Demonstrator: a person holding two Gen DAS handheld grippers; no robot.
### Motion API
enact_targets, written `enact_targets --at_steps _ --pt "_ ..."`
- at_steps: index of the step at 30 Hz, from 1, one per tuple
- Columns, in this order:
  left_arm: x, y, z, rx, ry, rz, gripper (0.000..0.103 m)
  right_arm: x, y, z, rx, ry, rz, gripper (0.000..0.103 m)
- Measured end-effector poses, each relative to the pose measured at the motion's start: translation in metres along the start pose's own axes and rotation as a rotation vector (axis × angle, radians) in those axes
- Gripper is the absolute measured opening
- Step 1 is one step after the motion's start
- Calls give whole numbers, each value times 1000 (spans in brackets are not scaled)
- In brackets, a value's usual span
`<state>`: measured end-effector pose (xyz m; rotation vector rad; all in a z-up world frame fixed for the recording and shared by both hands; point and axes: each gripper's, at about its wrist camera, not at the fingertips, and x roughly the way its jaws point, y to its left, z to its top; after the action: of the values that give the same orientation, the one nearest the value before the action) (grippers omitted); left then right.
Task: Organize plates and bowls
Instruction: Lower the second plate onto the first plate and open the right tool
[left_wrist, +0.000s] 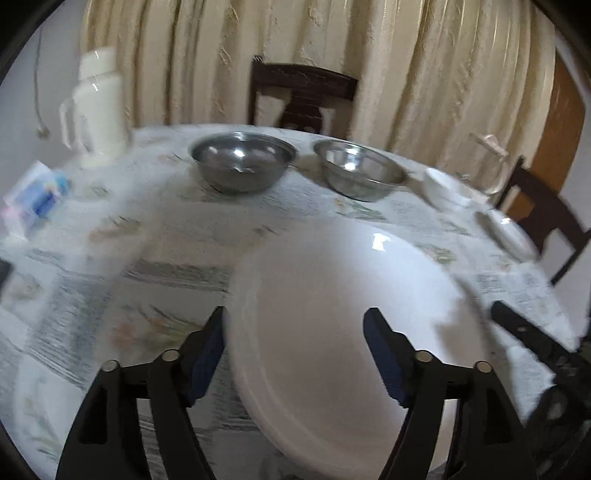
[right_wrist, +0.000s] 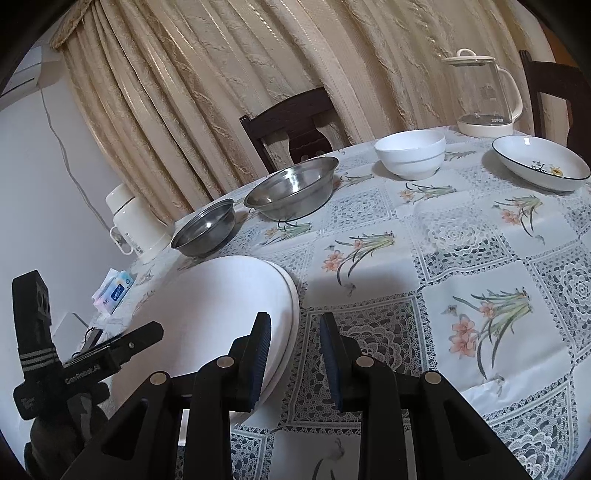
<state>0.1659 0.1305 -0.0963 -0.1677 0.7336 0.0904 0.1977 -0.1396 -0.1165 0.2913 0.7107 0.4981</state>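
Note:
A large white plate (left_wrist: 332, 314) lies flat on the flowered tablecloth; the right wrist view shows a second rim under it (right_wrist: 221, 306). My left gripper (left_wrist: 299, 350) is open over the plate's near side, one finger at its left rim and the other above its middle, neither pressing on it. My right gripper (right_wrist: 295, 354) hovers at the plate's right edge with its jaws shut to a narrow gap and nothing pinched. Two steel bowls (right_wrist: 203, 230) (right_wrist: 291, 192) stand side by side at the far edge. Right of them stand a white bowl (right_wrist: 410, 153) and a flower-painted dish (right_wrist: 541, 162).
A round table (right_wrist: 480, 258) carries everything. A white flask (right_wrist: 133, 225) and a tissue pack (right_wrist: 116, 291) sit at its left edge, and a glass kettle (right_wrist: 484, 96) at the far right. A dark chair (right_wrist: 291, 125) and a curtain stand behind.

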Motion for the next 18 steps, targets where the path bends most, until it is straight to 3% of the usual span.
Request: enact_targets --at_steps 2,4,12,18 --pt "-3 -4 1 57 -25 44 79 0 0 0 1 2 1 29" --pt "-4 -5 1 77 -22 30 79 1 -1 0 3 3 4 29" --pt "11 3 -7 -1 47 -9 80 0 -2 0 15 0 7 29" --pt "9 5 -5 -14 30 2 80 0 -3 0 17 3 7 29"
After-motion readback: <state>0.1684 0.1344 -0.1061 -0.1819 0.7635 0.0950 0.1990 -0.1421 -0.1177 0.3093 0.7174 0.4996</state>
